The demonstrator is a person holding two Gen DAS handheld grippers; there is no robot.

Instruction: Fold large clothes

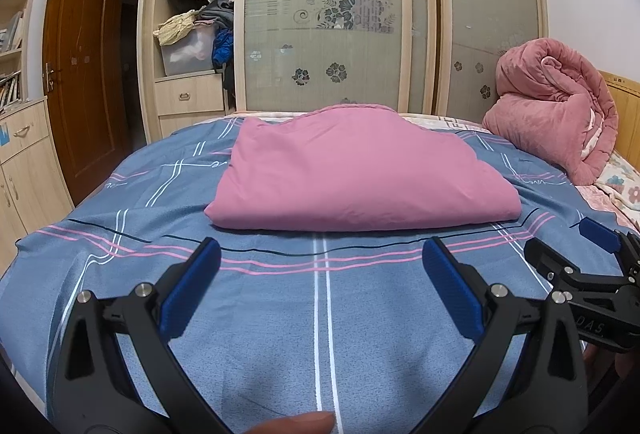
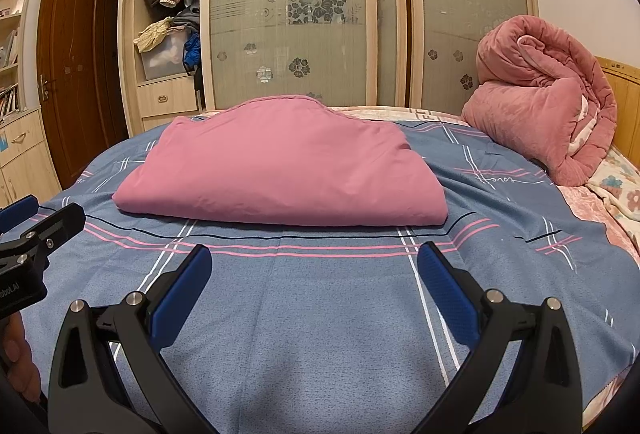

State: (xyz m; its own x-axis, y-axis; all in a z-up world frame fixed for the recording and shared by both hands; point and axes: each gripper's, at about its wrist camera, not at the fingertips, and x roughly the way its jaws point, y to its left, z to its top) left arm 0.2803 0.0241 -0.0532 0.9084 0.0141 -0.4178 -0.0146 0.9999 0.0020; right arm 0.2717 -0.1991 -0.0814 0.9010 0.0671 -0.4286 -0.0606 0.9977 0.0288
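Blue striped bedsheet is spread beneath both released tongs, left and right; ahead, the folded pink cloth bundle is seen untouched. Its layers could be spilled by a shallow pinch.

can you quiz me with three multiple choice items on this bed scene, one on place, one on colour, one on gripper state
1. Where does the rolled quilt lie?
A. right of the folded garment, by the headboard
B. inside the wardrobe
C. on the floor

2. What colour is the folded garment?
A. green
B. pink
C. white

3. How do the left gripper and right gripper stand?
A. both shut on cloth
B. one open, one shut
C. both open, holding nothing

Answers: 1 A, it sits on the bed's right end; 2 B, plain pink cloth; 3 C, fingers spread wide above the blue sheet.
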